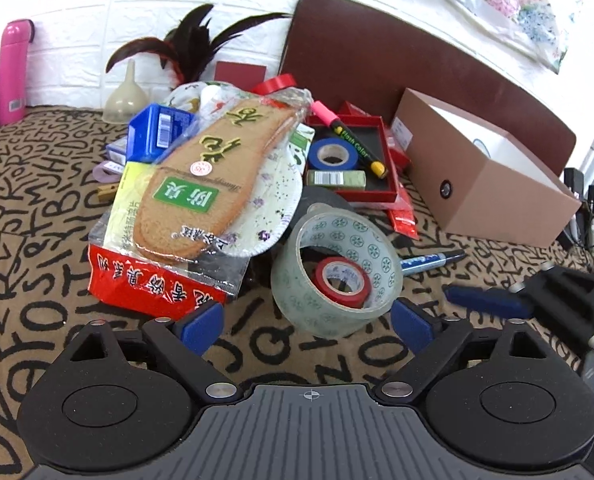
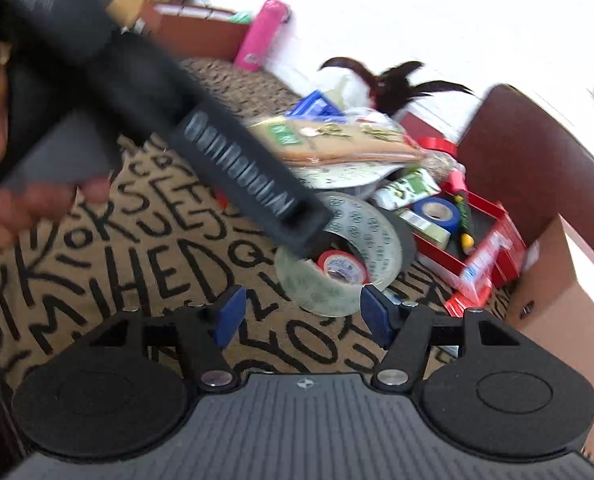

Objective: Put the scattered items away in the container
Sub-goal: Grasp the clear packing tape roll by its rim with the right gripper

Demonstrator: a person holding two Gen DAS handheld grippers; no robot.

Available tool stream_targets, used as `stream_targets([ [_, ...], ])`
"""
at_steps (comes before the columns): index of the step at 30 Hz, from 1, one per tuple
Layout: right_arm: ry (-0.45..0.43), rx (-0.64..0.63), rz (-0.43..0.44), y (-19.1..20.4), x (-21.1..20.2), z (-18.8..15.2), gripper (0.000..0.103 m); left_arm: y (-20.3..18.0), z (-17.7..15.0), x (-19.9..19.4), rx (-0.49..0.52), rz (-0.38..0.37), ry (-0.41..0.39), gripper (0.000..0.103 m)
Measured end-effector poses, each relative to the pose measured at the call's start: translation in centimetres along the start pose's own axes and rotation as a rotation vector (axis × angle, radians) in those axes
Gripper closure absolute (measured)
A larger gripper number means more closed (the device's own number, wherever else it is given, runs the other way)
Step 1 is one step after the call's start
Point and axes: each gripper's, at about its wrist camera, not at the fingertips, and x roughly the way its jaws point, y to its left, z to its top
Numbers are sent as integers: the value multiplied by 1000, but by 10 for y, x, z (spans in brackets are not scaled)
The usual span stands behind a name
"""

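A big roll of clear tape stands on the lettered tablecloth with a small red tape roll inside it. My left gripper is open, its blue pads on either side of the roll's near edge. My right gripper is open too, just short of the same clear roll. It also shows at the right edge of the left wrist view. A pile of packaged insoles lies behind. The open pink-brown cardboard box stands at the right.
A red tray holds blue tape, a marker and a small green box. A blue pen lies right of the clear roll. A pink bottle, a funnel, feathers and a brown chair back stand behind. The left gripper's body crosses the right wrist view.
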Motion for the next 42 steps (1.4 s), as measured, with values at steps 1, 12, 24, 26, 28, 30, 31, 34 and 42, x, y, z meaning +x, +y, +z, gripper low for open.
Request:
stream_targets([
  [1, -1, 25, -15, -4, -2, -1, 35, 1, 1, 1, -11, 0, 3, 14],
  [12, 31, 391, -146, -61, 18, -2, 55, 6, 20, 35, -88, 9, 25, 56],
  [24, 63, 464, -12, -65, 68, 6, 83, 15, 18, 59, -104, 3, 73, 71],
  [26, 64, 474, -7, -66, 69, 5, 84, 12, 19, 57, -90, 7, 72, 69],
  [28, 61, 475, -13, -66, 63, 6, 85, 7, 17, 53, -74, -1, 67, 58],
  [30, 38, 478, -26, -64, 54, 5, 87, 0, 15, 48, -62, -5, 63, 58],
  [31, 22, 481, -28, -64, 48, 5, 87, -4, 14, 45, -50, -2, 66, 59],
  [34, 17, 449, -56, -61, 35, 4, 89, -15, 12, 40, -21, 1, 68, 78],
  [42, -33, 463, -124, -71, -6, -3, 90, -49, 23, 16, 41, -38, 0, 84],
])
